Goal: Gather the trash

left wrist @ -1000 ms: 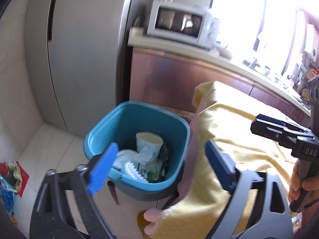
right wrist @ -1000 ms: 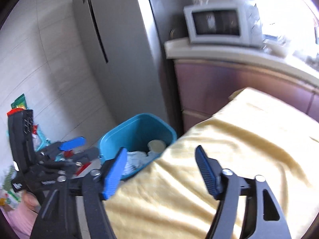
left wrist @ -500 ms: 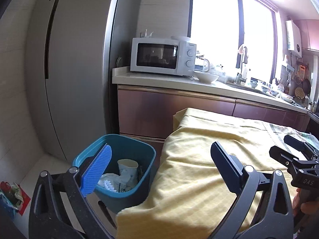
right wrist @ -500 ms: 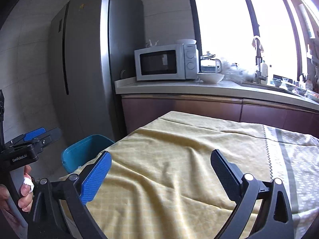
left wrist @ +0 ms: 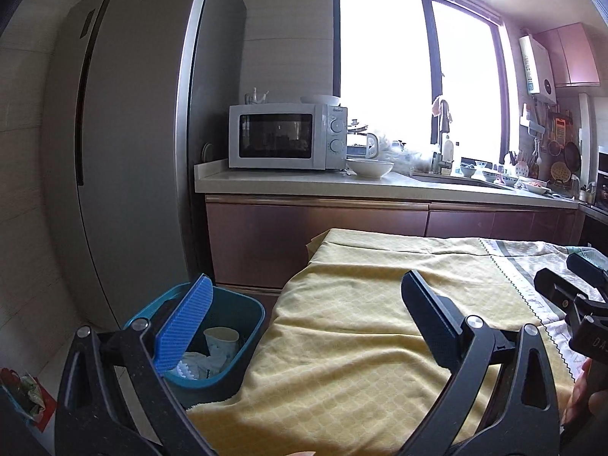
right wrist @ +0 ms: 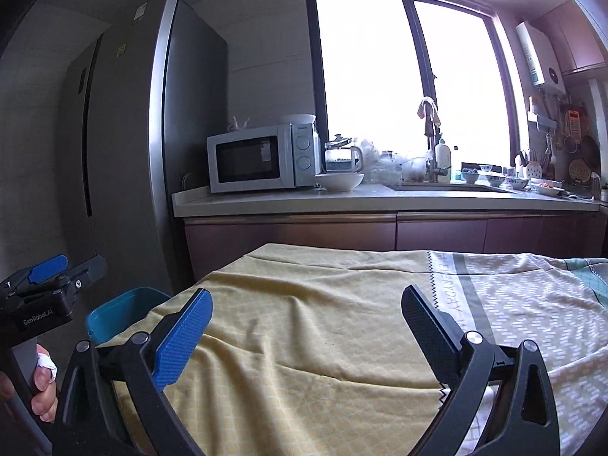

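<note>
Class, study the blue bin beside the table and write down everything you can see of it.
The blue bin is a teal, plastic-looking tub with rounded corners and an open top. It stands upright on the floor, beside the table's left end and in front of the fridge. Inside lie a paper cup and crumpled white wrappers. The yellow cloth hangs beside its rim. The left fingers partly hide it.

Black left gripper (left wrist: 307, 319) with silver screws, one blue ribbed pad, right gripper (right wrist: 306, 336) alike, white "GenRobot.AI" lettering, bare fingers (right wrist: 41, 387).
</note>
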`<state>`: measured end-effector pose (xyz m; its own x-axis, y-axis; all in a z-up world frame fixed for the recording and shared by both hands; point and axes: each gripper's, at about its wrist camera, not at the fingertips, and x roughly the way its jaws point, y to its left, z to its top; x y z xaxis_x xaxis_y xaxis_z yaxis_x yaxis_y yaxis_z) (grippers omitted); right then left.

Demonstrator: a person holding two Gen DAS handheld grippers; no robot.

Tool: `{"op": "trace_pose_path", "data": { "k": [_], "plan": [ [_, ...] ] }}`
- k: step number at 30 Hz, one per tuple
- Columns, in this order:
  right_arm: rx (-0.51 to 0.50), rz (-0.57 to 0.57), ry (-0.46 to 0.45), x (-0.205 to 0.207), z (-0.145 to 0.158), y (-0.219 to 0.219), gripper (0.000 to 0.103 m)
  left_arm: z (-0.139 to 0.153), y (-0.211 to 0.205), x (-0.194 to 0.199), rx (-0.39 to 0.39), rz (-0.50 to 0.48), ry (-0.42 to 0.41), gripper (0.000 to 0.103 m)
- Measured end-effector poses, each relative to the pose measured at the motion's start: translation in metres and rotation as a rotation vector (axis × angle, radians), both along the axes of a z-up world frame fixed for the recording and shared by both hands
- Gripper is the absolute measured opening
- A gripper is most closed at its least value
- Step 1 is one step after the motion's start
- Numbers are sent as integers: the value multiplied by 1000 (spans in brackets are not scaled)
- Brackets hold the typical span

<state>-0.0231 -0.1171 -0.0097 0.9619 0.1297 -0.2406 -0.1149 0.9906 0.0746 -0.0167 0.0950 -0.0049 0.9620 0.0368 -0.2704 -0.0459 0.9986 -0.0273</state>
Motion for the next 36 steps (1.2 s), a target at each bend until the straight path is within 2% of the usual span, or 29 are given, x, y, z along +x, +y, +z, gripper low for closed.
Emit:
{"op": "trace_pose_path", "data": {
  "k": [7, 36],
  "plan": [
    [4, -18, -23, -8, 2, -7, 96, 1, -7, -1, 3, -17, -14, 98],
    [37, -30, 6, -6, 0, -21, 96, 2, -18, -7, 32, -38, -65, 98]
  ]
}}
